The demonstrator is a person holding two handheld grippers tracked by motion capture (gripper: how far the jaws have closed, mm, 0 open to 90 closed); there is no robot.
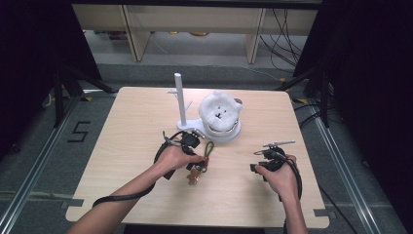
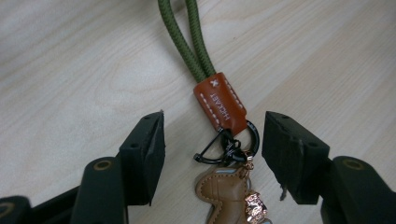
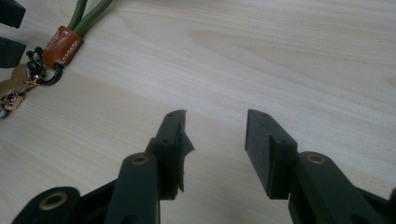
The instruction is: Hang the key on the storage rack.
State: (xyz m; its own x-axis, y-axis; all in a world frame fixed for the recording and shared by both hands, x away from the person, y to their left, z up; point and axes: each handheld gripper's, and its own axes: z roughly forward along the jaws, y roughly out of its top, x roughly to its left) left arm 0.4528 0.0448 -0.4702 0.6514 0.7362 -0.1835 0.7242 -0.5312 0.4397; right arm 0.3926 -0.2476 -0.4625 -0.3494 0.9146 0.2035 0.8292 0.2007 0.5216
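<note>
A keychain [image 1: 204, 158] lies on the wooden table [image 1: 136, 126] near its middle. It has a green cord loop [image 2: 187, 37], a brown leather tab [image 2: 222, 105], a black ring [image 2: 224, 147] and a tan leather charm [image 2: 222, 191]. My left gripper [image 2: 215, 133] is open and low over the table, its jaws standing on either side of the tab and ring without touching them. In the high view the left gripper [image 1: 198, 163] sits right at the keychain. My right gripper [image 3: 215, 126] is open and holds nothing, over bare wood to the right [image 1: 254, 167]. The keychain [image 3: 60, 44] lies off to its upper left.
A white stand with an upright pole [image 1: 179, 97] rises behind the keychain. A white plush bear [image 1: 220, 114] sits on a round base just right of the pole. Bare wood spreads to the table's left and front. Shelving and cables stand beyond the far edge.
</note>
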